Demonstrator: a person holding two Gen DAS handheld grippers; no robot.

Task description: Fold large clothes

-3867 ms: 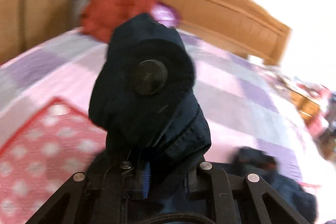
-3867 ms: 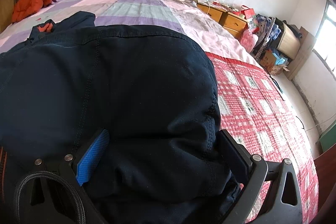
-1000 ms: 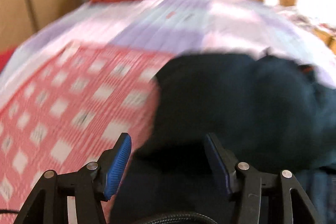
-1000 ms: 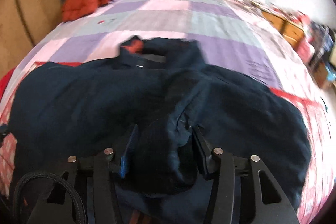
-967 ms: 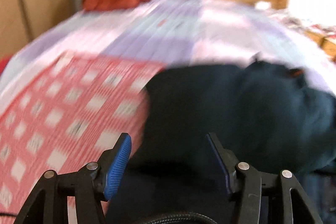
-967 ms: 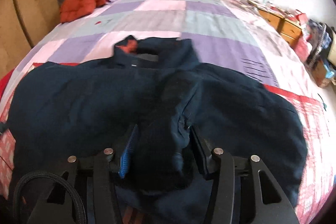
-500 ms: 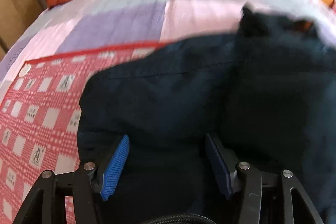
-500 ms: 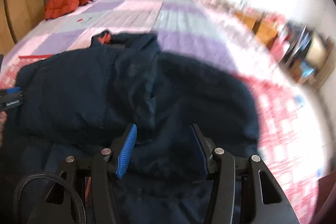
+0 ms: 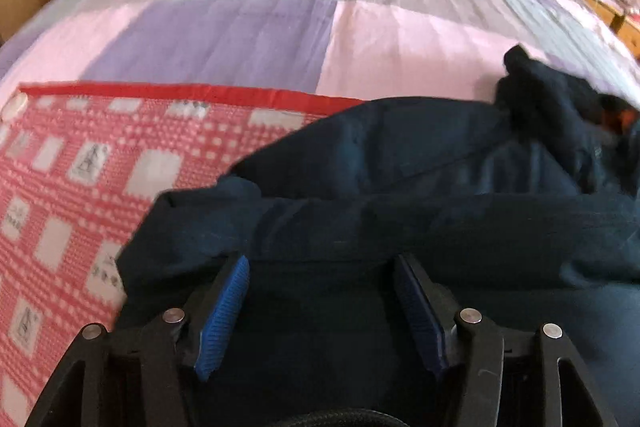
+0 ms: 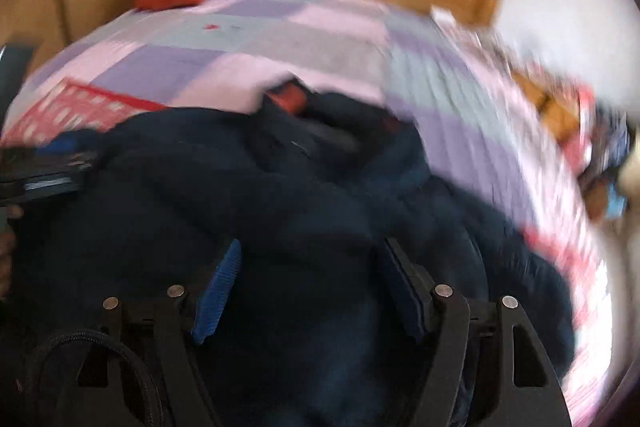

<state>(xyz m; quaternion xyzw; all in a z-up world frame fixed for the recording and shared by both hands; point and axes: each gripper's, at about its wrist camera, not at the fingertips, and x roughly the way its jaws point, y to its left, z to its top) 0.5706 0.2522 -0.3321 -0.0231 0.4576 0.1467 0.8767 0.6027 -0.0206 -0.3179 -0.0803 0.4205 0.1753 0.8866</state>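
Navy jacket (image 9: pixel 420 195) is spread just ahead of both grippers on the bed (image 9: pixel 280 7), sleeves seemingly folded inward. Left gripper (image 9: pixel 320 311) and right gripper (image 10: pixel 312 291) are held apart above the fabric, nothing gripped, presumably for regrasping.

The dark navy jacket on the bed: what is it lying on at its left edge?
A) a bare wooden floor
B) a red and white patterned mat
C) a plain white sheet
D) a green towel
B: in the left wrist view the navy jacket overlaps the red and white patterned mat, which lies on the bed's purple and pink quilt.
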